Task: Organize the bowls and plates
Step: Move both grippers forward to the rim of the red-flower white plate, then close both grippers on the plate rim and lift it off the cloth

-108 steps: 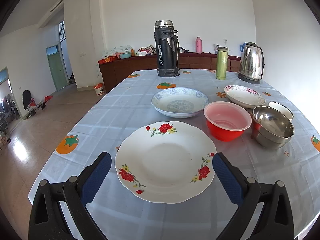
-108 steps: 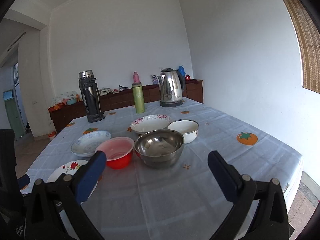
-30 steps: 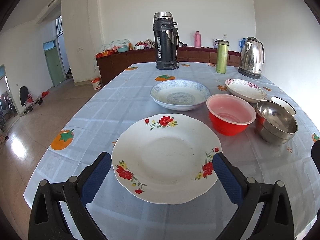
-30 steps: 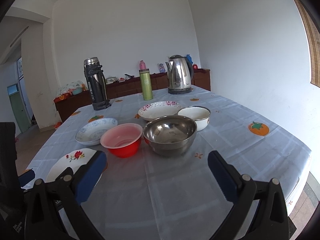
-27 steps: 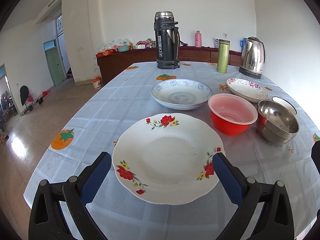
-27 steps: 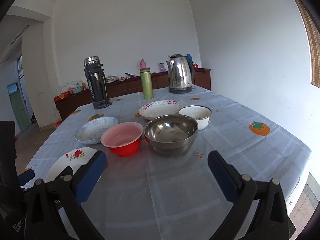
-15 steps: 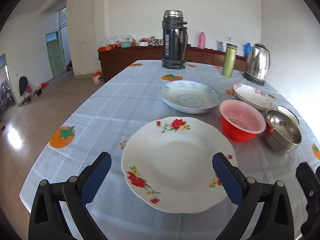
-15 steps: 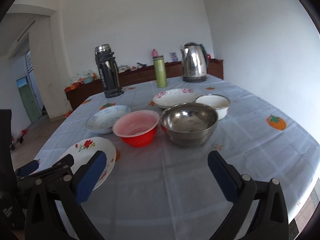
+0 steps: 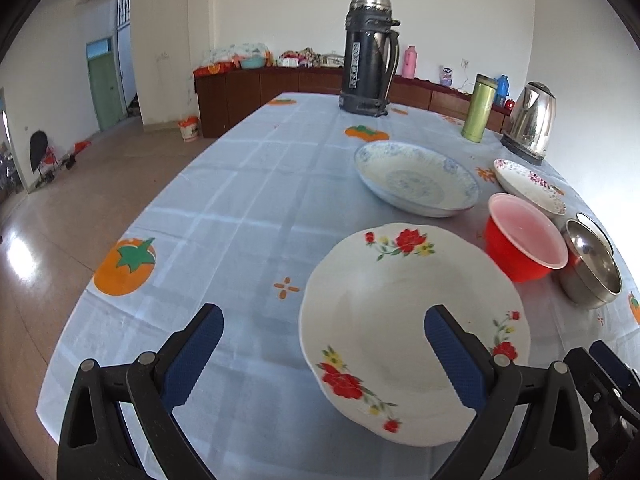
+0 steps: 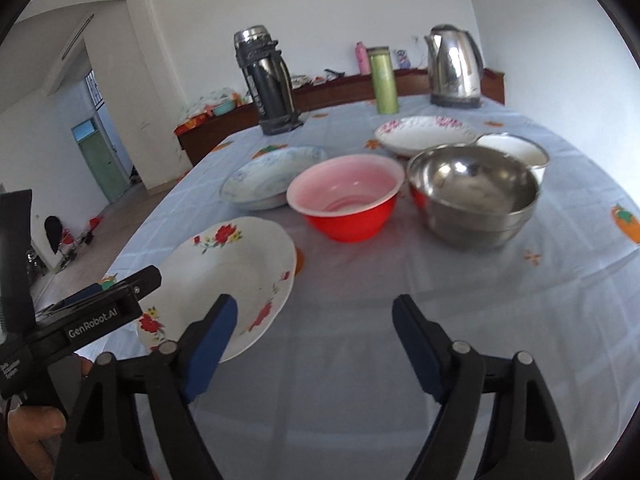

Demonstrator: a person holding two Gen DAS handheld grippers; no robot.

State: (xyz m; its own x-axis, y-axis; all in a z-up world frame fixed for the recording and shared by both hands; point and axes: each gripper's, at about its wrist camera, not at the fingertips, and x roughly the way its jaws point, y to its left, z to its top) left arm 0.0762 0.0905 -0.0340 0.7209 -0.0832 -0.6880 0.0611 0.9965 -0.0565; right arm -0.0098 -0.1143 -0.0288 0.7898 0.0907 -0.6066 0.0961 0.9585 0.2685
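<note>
The left gripper (image 9: 322,354) points forward and downward, its blue-padded fingers (image 9: 194,354) spread wide at about seven and five o'clock in its own view, with nothing pressed between them. The right gripper (image 10: 312,346) is tilted down the same way, its jaws closing with nothing between the pads (image 10: 210,344). Seen from the right wrist, the left gripper's black body reaches in from nine o'clock, and the person's hand (image 10: 34,436) grips its handle down at eight o'clock, while the right gripper's finger shows at four o'clock in the left wrist view.
</note>
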